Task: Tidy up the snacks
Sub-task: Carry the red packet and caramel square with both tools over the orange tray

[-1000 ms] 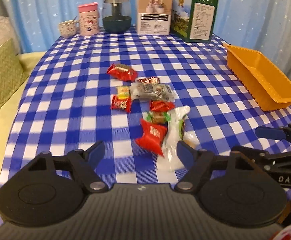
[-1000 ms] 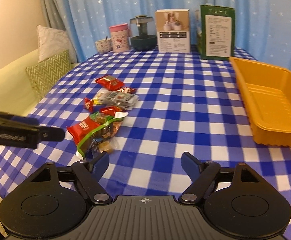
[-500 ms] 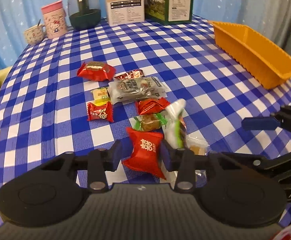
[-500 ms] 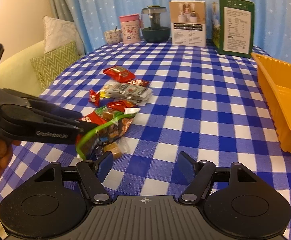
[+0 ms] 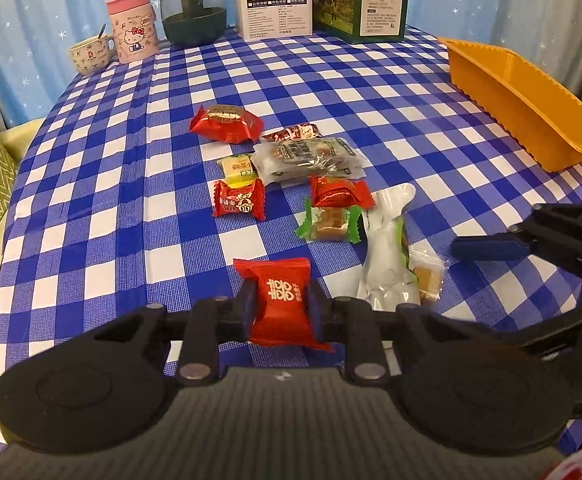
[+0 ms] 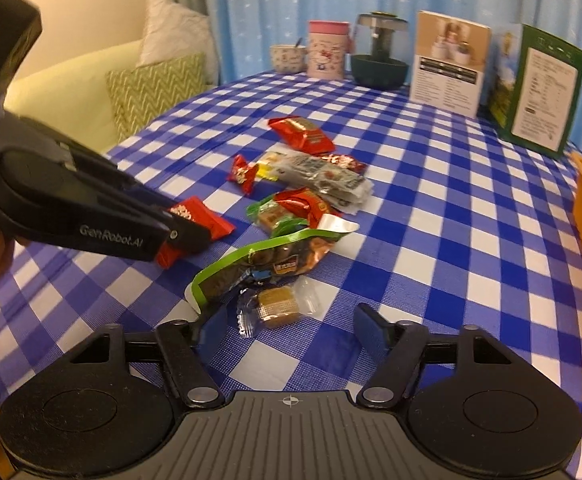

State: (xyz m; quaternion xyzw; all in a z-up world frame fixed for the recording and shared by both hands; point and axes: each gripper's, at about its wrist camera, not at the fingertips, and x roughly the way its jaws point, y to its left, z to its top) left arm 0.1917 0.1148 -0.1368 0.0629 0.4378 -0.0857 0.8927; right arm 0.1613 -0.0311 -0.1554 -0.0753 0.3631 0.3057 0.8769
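Closed now: left gripper clamps red packet (possibly lifted); right gripper spread.

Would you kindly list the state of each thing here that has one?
left tongs: shut on red snack packet
right tongs: open, nothing between them
orange tray: upright, nothing seen inside
green-edged bag: lying flat
clear-wrapped candy: wrapped, on cloth
pink tumbler: lid on

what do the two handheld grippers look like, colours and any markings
Both the left gripper and the right gripper are matte black plastic with ribbed bodies, two round discs, silver pivot screws and dark blue finger pads. White GenRobot.AI lettering runs along the left gripper's side.
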